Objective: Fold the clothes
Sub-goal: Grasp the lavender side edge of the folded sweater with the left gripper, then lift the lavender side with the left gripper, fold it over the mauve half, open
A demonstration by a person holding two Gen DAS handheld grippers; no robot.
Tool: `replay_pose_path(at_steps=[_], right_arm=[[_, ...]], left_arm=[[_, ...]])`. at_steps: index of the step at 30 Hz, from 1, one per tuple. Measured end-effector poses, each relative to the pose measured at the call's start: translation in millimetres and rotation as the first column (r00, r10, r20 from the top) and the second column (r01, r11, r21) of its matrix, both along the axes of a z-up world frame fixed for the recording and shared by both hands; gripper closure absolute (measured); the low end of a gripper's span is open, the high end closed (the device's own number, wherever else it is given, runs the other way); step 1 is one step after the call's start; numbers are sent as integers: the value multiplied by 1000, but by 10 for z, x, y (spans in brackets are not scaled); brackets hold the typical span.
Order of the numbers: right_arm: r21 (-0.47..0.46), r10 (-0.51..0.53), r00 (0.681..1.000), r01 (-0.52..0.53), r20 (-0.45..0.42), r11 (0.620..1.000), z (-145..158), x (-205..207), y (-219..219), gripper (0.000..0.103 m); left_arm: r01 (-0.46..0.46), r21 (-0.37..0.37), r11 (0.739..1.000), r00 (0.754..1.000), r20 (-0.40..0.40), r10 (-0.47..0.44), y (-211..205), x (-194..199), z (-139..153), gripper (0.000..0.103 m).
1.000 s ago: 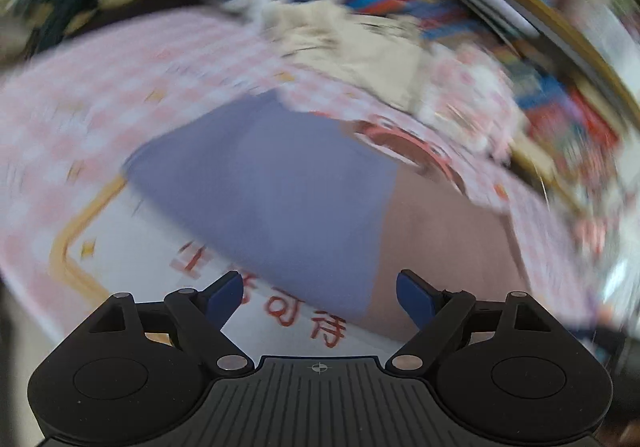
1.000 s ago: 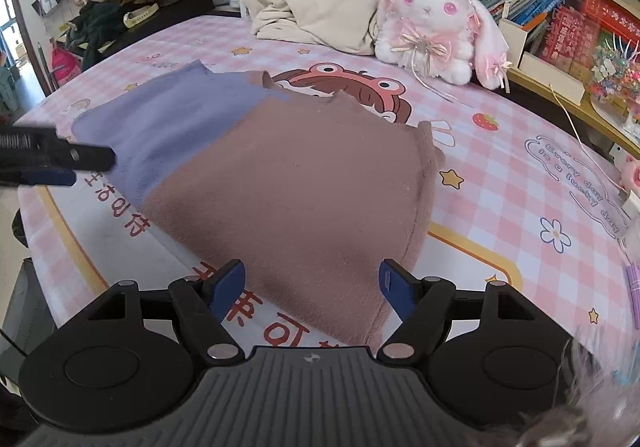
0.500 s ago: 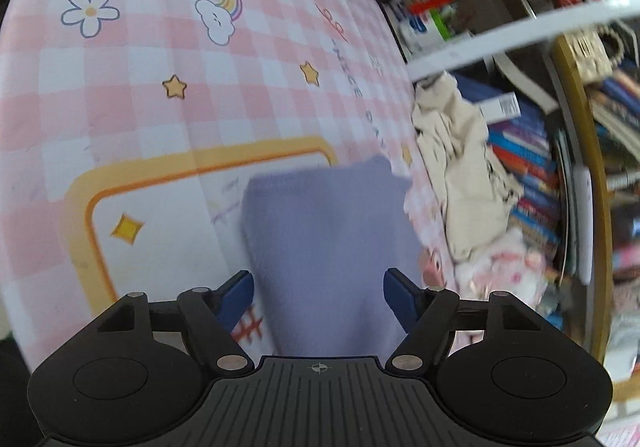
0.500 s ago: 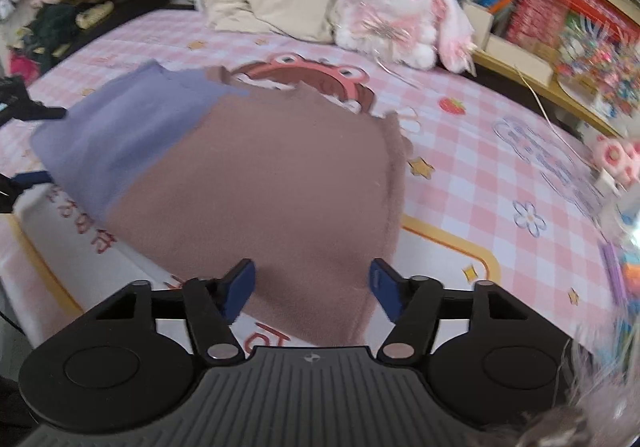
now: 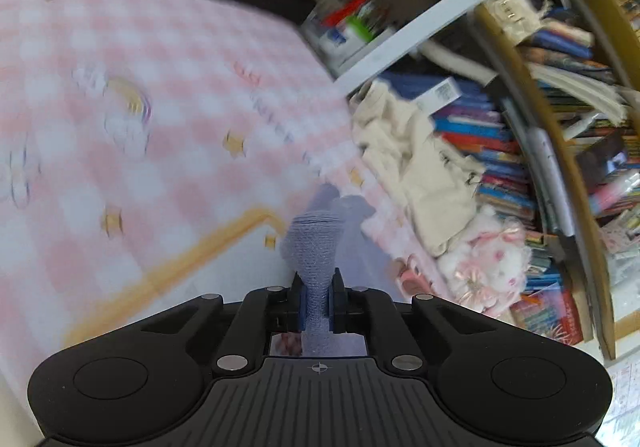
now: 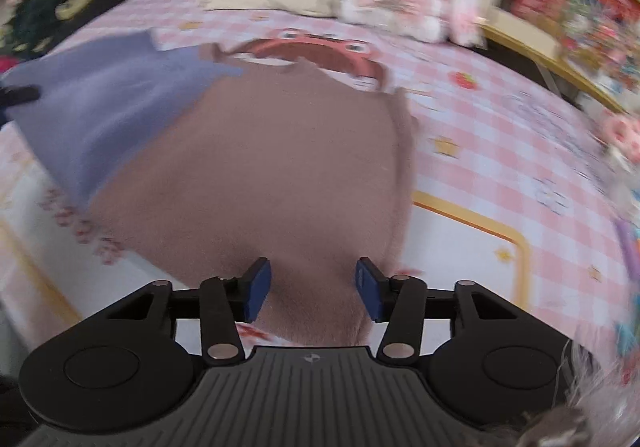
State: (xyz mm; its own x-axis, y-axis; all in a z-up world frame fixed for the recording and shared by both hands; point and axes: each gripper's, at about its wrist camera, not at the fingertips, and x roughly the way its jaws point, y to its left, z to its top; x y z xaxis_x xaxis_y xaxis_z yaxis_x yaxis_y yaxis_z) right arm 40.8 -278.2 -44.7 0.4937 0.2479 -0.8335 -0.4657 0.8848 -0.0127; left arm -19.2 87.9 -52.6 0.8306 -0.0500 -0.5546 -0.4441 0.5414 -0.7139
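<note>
**Left corner pinched, right edge waiting**

On the left, left gripper pressed together on the blue end of the garment, probably to lift it for a fold. Spread flat across the pink checked table. On the right, right gripper spread wide over the brown hem, gripping nothing.

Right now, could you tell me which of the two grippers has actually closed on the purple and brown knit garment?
The left gripper: its blue pads pinch the purple and brown knit garment at its purple edge. The right gripper is open, straddling the brown hem.
</note>
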Motion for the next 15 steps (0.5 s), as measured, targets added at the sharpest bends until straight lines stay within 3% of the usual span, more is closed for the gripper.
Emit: replay_pose_path(at_steps=[4, 8, 12, 15], right_arm=[[-24, 87, 996, -86, 31, 996, 42, -64, 240, 58], [12, 19, 997, -20, 68, 1000, 146, -51, 175, 58], [37, -62, 998, 61, 14, 997, 85, 47, 51, 60], [47, -78, 997, 79, -23, 996, 0, 83, 5, 64]], left_arm=[[2, -45, 999, 996, -85, -6, 361, 27, -284, 93], [-5, -66, 998, 995, -97, -1, 466, 51, -405, 86], [-7, -110, 994, 997, -82, -2, 492, 69, -436, 76], [0, -95, 995, 997, -77, -8, 480, 84, -437, 77]])
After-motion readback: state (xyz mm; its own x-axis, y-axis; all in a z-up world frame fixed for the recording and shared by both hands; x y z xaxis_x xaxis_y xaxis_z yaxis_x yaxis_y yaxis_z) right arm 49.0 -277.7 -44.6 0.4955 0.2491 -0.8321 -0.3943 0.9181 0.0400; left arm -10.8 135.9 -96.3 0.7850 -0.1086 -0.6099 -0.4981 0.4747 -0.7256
